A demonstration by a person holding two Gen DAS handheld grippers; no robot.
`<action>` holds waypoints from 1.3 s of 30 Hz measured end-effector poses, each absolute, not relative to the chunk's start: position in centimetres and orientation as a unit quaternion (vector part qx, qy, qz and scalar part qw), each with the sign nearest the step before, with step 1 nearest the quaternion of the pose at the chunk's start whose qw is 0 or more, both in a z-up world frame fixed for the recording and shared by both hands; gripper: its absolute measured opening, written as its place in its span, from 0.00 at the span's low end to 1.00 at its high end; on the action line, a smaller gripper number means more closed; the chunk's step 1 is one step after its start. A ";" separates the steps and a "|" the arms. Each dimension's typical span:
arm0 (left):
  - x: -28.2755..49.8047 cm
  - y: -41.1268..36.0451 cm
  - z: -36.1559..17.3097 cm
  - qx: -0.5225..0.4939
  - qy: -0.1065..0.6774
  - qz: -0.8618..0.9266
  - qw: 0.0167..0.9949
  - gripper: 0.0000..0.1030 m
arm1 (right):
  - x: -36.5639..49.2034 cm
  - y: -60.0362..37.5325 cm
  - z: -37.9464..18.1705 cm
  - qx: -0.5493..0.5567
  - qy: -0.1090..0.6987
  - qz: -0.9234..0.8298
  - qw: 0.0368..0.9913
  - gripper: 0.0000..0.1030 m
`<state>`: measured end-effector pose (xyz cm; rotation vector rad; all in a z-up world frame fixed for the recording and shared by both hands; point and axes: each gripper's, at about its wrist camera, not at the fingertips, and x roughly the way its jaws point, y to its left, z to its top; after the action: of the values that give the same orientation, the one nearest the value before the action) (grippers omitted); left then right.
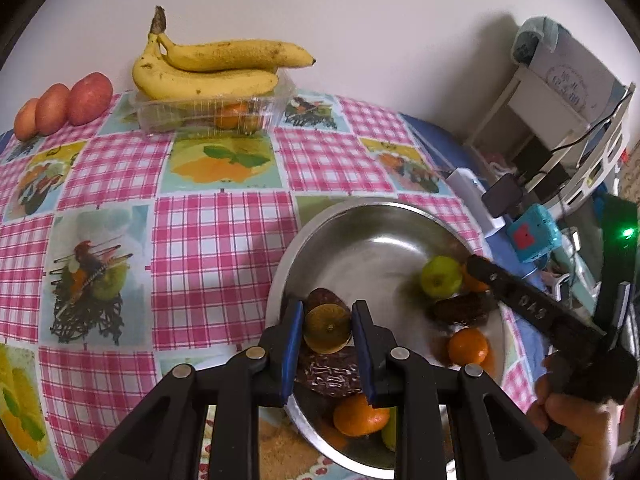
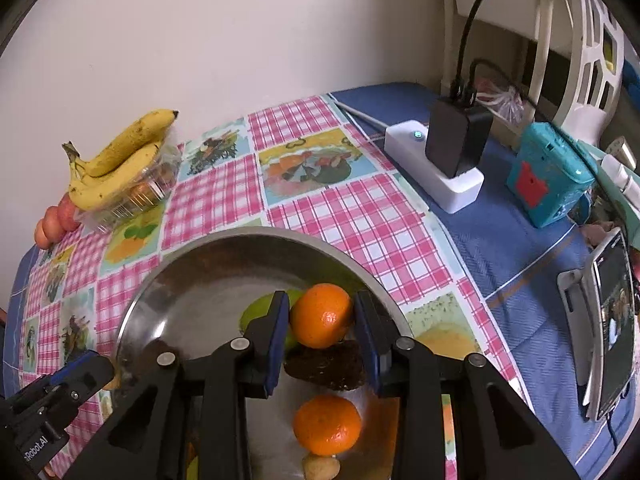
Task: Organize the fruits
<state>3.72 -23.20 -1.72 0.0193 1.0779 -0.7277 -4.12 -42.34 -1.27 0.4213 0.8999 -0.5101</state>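
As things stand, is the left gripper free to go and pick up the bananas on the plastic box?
Probably not yet: the left gripper is already shut on a yellowish citrus fruit above the metal bowl; the bananas lie unobstructed across the table.

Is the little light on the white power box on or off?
On. A small bluish-green dot glows on top of the white power strip, beside the black charger plugged in.

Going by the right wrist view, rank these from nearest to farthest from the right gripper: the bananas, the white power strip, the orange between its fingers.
1. Orange, between the right gripper fingers, over the steel bowl.
2. White power strip, up and to the right, on the blue cloth.
3. Bananas, far left by the wall, on a clear tray.
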 end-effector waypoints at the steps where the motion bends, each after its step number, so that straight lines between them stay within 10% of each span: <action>1: 3.8 -23.3 -2.0 0.009 0.503 -0.338 0.795 0.26 | -4.2 -42.5 -1.4 0.199 0.426 -0.246 0.848 0.34; 25: 1.9 -20.4 0.3 0.017 0.496 -0.336 0.800 0.31 | -6.5 -42.1 0.2 0.233 0.405 -0.244 0.850 0.39; 29: 1.6 -18.1 0.4 0.037 0.491 -0.278 0.825 0.74 | -7.3 -40.0 1.0 0.224 0.411 -0.226 0.854 0.39; 39: 1.0 -11.5 -0.9 0.077 0.511 -0.150 0.843 0.92 | -9.1 -34.7 0.1 0.204 0.449 -0.187 0.849 0.59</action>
<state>0.97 -11.51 -0.92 0.1621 1.0781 -0.3171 -9.08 -34.70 0.12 0.4307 0.9459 -0.3947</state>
